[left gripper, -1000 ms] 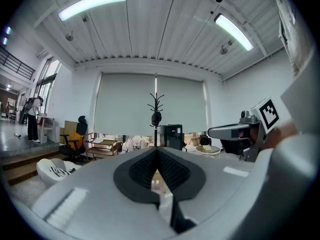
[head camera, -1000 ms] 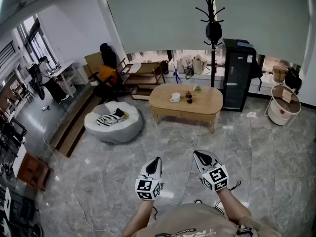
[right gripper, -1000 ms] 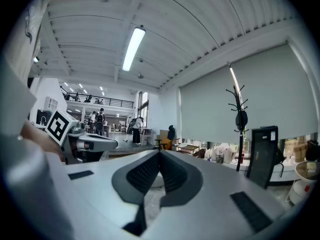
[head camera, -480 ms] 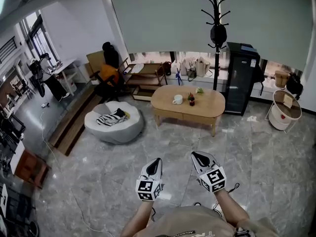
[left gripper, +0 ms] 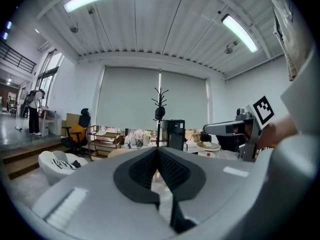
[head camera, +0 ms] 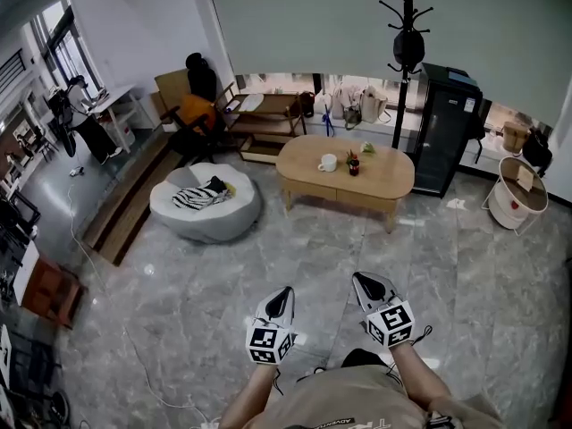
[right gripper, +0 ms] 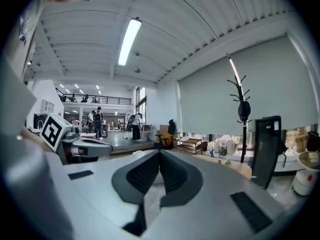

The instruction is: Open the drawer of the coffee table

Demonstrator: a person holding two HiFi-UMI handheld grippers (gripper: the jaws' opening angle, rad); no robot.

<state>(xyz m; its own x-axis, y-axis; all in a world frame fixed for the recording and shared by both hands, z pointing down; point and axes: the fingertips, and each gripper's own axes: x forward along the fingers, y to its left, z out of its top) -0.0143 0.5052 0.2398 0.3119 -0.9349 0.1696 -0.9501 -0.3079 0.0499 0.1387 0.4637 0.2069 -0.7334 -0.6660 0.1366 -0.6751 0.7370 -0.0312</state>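
Held low at the near edge of the head view, side by side above the grey stone floor [head camera: 179,293]: left hand-held gripper [head camera: 284,290] and right hand-held gripper [head camera: 361,279], each on a forearm and each pointing toward the far side of the room. Closed, both of them, with ribbed pads meeting at the tips and nothing caught between, as seen along the jaws in the left gripper view and the right gripper view alike.

Well apart from both, far across open floor and a little to the right: oval wooden table [head camera: 386,173]. Set in its near side, facing the hand-held grippers: drawer [head camera: 338,192], apparently flush with the frame, though too small to be sure. Touched by neither hand-held gripper.

On the table top, near its middle: white cup [head camera: 328,163], and just to the right a small dark bottle [head camera: 354,164].

Left of the table, on the floor: pale beanbag [head camera: 201,214] with striped cloth on top. Behind the table, at its far right: black coat rack [head camera: 407,47] beside a tall black cabinet [head camera: 451,130].
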